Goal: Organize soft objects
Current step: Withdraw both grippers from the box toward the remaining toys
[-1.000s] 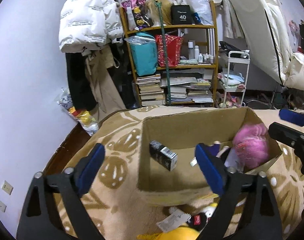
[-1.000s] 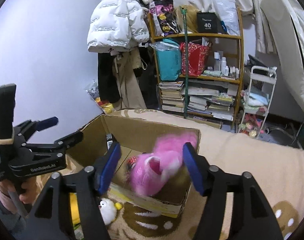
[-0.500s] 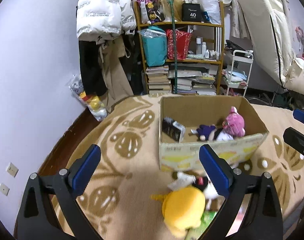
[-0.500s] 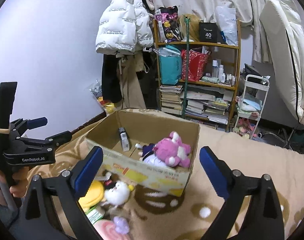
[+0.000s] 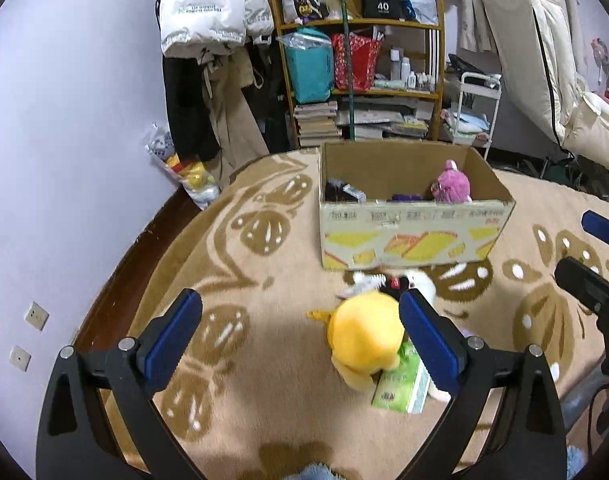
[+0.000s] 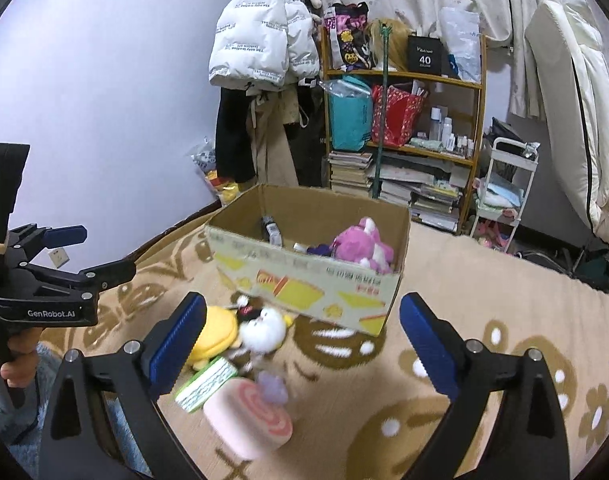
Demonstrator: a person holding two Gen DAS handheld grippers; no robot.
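The yellow plush toy (image 5: 364, 340) lies on the patterned blanket (image 5: 244, 280) in front of the cardboard box (image 5: 412, 232), just beside the inner pad of the left claw (image 5: 300, 330), ahead and slightly right of its centre. That claw gapes wide, empty. The right claw (image 6: 302, 336), also wide and empty, frames the toy pile; I judge the left nearer.
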